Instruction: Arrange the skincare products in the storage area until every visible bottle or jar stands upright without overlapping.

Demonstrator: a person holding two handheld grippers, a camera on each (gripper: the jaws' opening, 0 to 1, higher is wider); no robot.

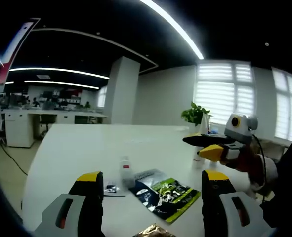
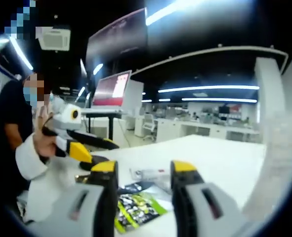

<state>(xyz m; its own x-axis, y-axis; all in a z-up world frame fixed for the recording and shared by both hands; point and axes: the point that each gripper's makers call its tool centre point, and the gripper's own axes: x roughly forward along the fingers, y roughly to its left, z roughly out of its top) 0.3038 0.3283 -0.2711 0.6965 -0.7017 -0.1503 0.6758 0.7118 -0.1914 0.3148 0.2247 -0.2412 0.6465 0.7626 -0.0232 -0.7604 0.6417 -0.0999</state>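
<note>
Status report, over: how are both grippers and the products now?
Left gripper open, right gripper open, both holding nothing. Small bottle upright on table. Green packet flat beside it.

The gold foil packet [image 1: 153, 231] is getting cut off just below the green-and-black sachet [image 1: 166, 193]. Beside that sachet, the small clear bottle [image 1: 125, 170] is showing a label too tiny to read. In the right gripper view the sachet [image 2: 136, 207] is slipping partly behind the yellow-tipped jaws.
</note>
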